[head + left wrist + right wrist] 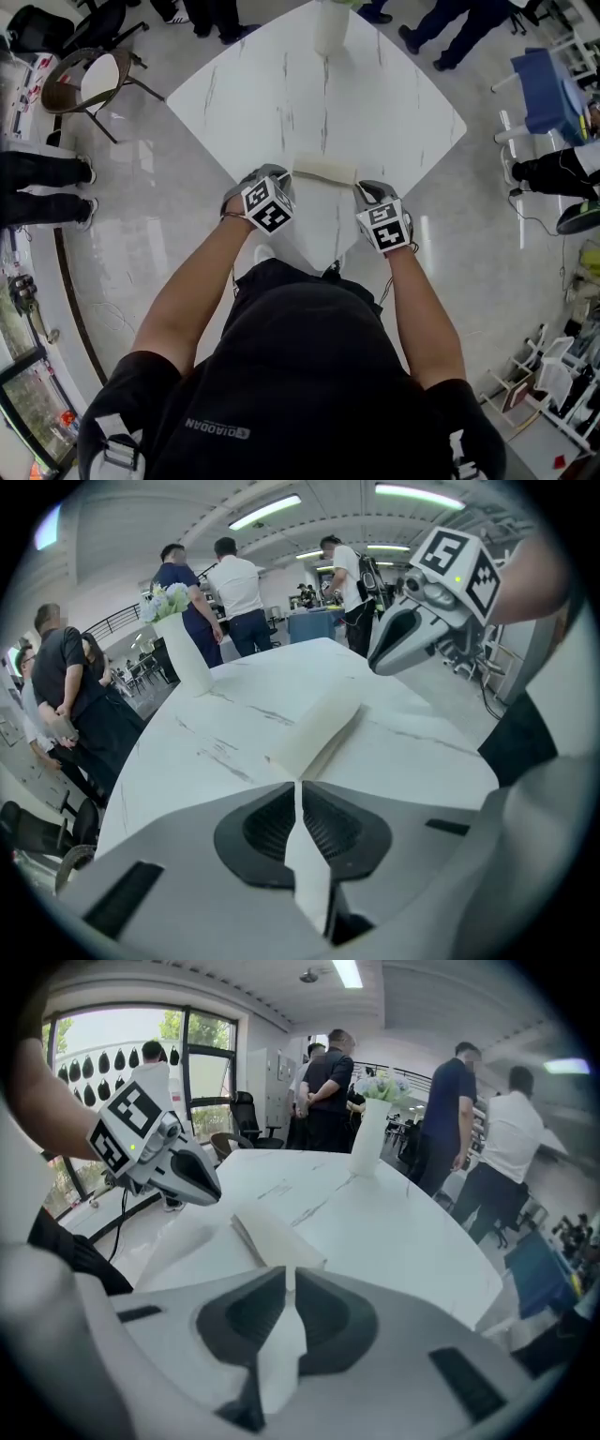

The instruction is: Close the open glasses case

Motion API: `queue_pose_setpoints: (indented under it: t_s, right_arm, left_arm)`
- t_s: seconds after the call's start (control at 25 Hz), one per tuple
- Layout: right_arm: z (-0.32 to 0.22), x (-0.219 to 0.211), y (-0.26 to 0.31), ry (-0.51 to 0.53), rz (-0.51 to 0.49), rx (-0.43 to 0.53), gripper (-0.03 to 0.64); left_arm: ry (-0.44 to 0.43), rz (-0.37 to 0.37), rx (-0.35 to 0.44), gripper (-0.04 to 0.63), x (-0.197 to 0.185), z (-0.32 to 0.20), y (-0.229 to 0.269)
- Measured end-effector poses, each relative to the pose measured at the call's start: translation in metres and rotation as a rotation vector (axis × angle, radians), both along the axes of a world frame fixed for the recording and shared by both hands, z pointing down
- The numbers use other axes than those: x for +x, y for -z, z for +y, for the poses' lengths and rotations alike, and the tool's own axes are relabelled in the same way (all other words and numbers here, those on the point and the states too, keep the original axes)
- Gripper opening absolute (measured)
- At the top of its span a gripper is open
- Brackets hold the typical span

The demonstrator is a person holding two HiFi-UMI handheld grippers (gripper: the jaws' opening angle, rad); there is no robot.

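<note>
**Both ends pinched, flap not yet down**

From where I stand, the person has the glasses case (323,171) spanned between the two tools on the white table (394,103). The left gripper (284,178) is at one end and the right gripper (360,191) at the other, each touching it. Looking along either tool, the jaws are drawn in to a narrow slit with a pale strip caught in it. I take that strip to be the thin edge of the case, so both tools are clamped on it and neither is slack. Straight ahead of the left tips the cream flap (319,728) stands up at a slant, lifted off the part lying flat beside it, so the case is not closed.

I'd judge this to be the folding step itself, with the grip made and the closing not yet done. The next move, I reckon, calls for both tools to swing the raised flap over together. They should stay level so the thin material neither twists nor slips out of the slit, then press it down until it seats. The vase (330,28) sits well beyond the tips, out of the way
</note>
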State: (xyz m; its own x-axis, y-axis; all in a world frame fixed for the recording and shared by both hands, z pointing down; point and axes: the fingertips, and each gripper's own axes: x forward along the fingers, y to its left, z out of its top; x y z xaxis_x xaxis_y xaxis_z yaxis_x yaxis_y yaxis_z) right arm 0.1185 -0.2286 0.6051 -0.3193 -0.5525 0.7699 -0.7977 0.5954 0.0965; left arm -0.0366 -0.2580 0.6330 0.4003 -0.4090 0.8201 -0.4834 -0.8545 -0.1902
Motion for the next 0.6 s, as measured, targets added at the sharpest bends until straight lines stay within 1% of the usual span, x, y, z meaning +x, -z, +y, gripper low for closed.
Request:
queue_pose_setpoints:
  t_s: [0.16,0.36,0.44,0.52,0.6]
  right_arm:
    - [0.004,-0.002,0.027,-0.023,-0.082,0.040,0.029]
    - [0.012,-0.008,0.054,-0.007,-0.122,0.085,0.008]
    - [0.014,-0.010,0.066,-0.006,-0.145,0.104,0.003]
    - [0.015,-0.013,0.081,-0.025,-0.200,0.122,0.003]
    - [0.018,-0.013,0.097,-0.065,-0.289,0.139,0.003]
  left_arm:
    - [0.006,0.053,0.023,0.005,0.004,0.004,0.021]
    - [0.008,0.090,0.044,0.005,0.006,0.010,0.042]
    - [0.010,0.119,0.049,0.005,0.009,0.012,0.055]
    - [0.018,0.164,0.053,0.005,0.012,0.015,0.071]
    - [0.037,0.222,0.058,0.005,0.015,0.018,0.088]
